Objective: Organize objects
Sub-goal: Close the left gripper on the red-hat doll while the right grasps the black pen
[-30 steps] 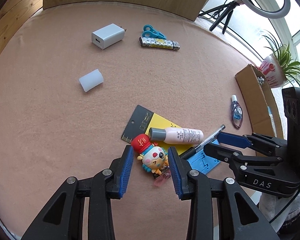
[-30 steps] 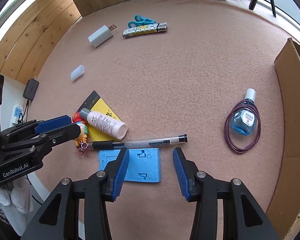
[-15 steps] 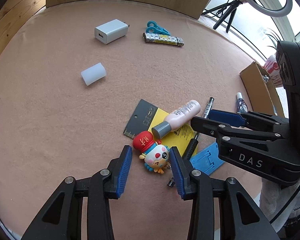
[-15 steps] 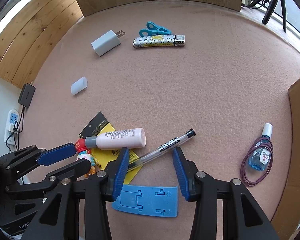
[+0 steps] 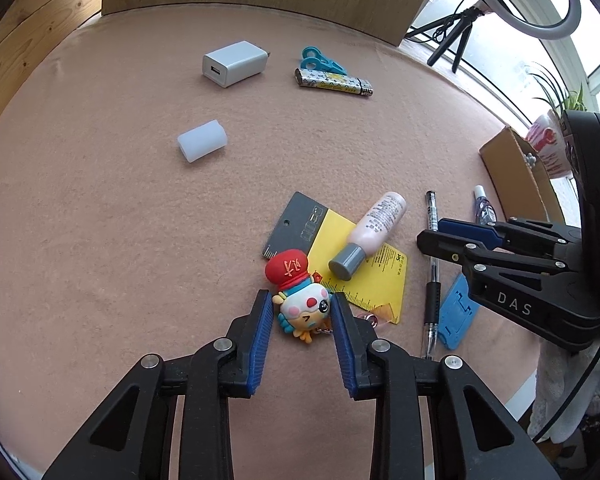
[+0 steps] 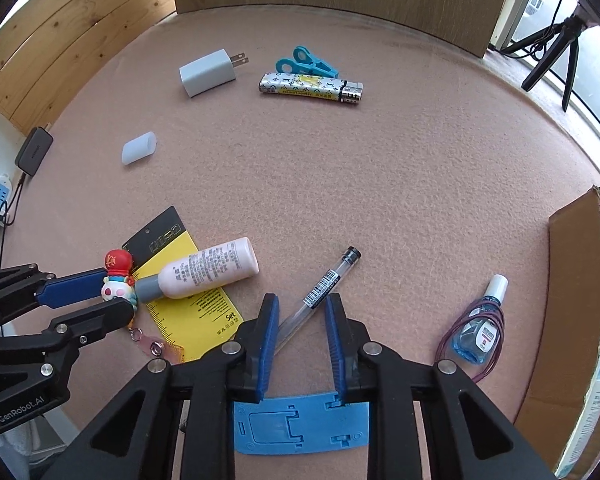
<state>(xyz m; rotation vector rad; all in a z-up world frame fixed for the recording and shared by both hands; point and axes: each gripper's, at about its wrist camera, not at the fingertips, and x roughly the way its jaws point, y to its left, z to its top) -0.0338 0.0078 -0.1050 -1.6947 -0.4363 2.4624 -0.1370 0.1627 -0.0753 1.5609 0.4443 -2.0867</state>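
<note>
My left gripper [image 5: 300,310] is closing around the clown toy [image 5: 300,300] near the mat's [image 5: 100,220] front edge. My right gripper [image 6: 302,316] is closing around the pen [image 6: 320,288]; neither is squeezed yet.

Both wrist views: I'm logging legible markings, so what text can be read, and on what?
"DAS": right tool's frame.
"GenRobot.AI": left tool's frame.
"Set": yellow ruler card.
Pink bottle, pen barcode, lighter, blue bottle label: print too small to read.
</note>
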